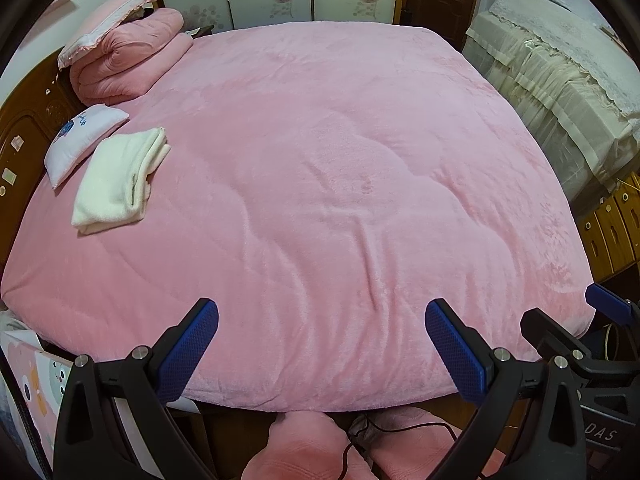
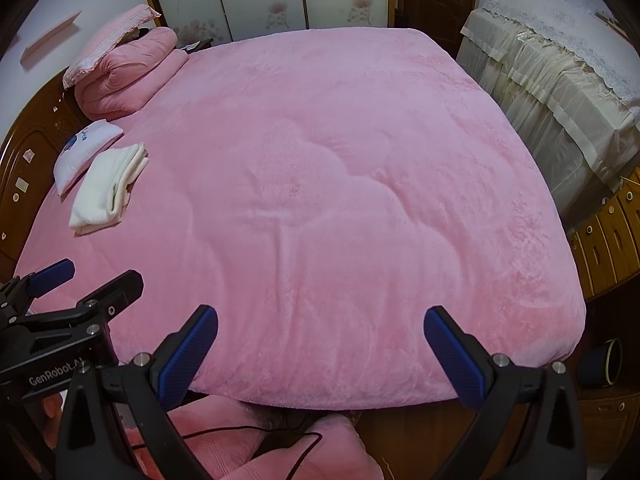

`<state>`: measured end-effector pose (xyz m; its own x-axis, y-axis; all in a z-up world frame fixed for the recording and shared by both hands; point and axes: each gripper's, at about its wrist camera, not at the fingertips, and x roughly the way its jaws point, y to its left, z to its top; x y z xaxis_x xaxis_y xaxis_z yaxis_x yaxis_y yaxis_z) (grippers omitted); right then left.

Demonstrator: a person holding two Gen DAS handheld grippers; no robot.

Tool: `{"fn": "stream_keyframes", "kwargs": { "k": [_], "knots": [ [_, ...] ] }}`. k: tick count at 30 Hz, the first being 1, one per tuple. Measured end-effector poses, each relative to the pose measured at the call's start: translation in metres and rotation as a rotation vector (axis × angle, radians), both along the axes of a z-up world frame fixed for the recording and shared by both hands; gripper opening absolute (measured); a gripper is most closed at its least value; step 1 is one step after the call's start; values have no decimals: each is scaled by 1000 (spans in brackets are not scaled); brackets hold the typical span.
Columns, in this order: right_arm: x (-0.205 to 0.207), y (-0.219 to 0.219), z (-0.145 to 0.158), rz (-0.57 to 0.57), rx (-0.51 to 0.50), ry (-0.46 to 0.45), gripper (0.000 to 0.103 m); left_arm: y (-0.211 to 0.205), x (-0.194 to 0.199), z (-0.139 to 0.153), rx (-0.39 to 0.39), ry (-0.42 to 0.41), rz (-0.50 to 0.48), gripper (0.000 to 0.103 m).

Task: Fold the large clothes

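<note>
A folded white garment [image 1: 120, 178] lies on the pink bed cover [image 1: 320, 200] at the left side; it also shows in the right wrist view [image 2: 108, 190]. My left gripper [image 1: 322, 344] is open and empty, held above the near edge of the bed. My right gripper [image 2: 320, 350] is open and empty over the same edge, to the right of the left one. The right gripper shows at the right edge of the left wrist view [image 1: 576, 320]. The left gripper shows at the lower left of the right wrist view [image 2: 80, 280].
A small white cushion [image 1: 80, 140] lies beside the garment, a folded pink quilt [image 1: 128, 60] with a pillow on it behind. A wooden headboard [image 1: 24, 140] runs along the left. Lace-covered furniture [image 1: 560, 80] and drawers [image 2: 608, 236] stand right. Pink-clad legs [image 2: 280, 452] and a cable [image 2: 240, 432] are below.
</note>
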<state>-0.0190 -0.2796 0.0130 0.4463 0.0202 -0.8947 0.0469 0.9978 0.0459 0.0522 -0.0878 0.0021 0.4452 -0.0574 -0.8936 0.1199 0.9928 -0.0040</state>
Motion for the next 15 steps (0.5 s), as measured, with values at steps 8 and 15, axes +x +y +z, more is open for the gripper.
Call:
{"fn": "stream_keyframes", "kwargs": {
  "k": [8,15],
  "knots": [
    [-1,1,-3,-3,4,3,103,-2,0,1,6,-7,0,102],
    [0,1,-3,-3,6,5,103,-8,0,3,13,-13,2,102]
  ]
}}
